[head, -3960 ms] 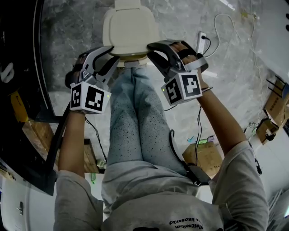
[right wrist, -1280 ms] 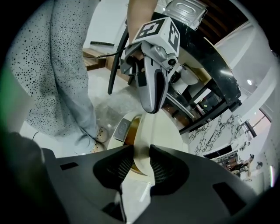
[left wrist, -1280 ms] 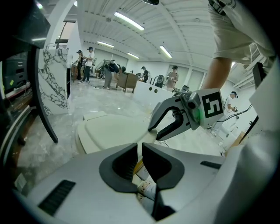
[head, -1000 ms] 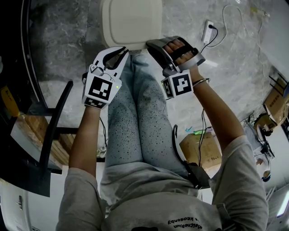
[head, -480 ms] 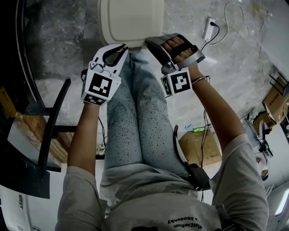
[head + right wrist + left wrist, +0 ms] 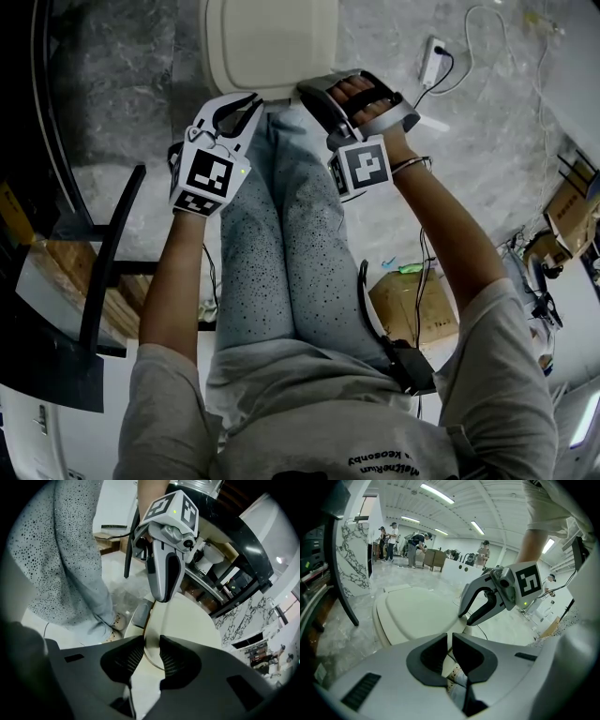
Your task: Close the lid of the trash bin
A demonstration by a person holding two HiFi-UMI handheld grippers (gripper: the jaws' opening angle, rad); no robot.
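Observation:
The cream trash bin stands on the floor ahead of the person's feet, its lid (image 6: 272, 42) lying flat on top, also seen in the left gripper view (image 6: 417, 613) and the right gripper view (image 6: 187, 620). My left gripper (image 6: 253, 98) hovers over the lid's near edge, shut to a thin slit with nothing in it (image 6: 450, 637). My right gripper (image 6: 305, 89) hangs beside it on the right. Its jaws (image 6: 151, 641) are closing a little but stand apart, the lid's rim showing in the gap beyond them, untouched.
The person's legs (image 6: 281, 234) fill the middle of the head view. A grey foot pedal (image 6: 140, 613) sits at the bin's base. A black frame (image 6: 103, 272) stands at the left, with a power strip and cable (image 6: 427, 66) and a cardboard box (image 6: 417, 319) on the right.
Since the earliest frame both grippers have drawn together at the bin's near edge. Over the last second the left gripper sank slightly and the right one barely moved.

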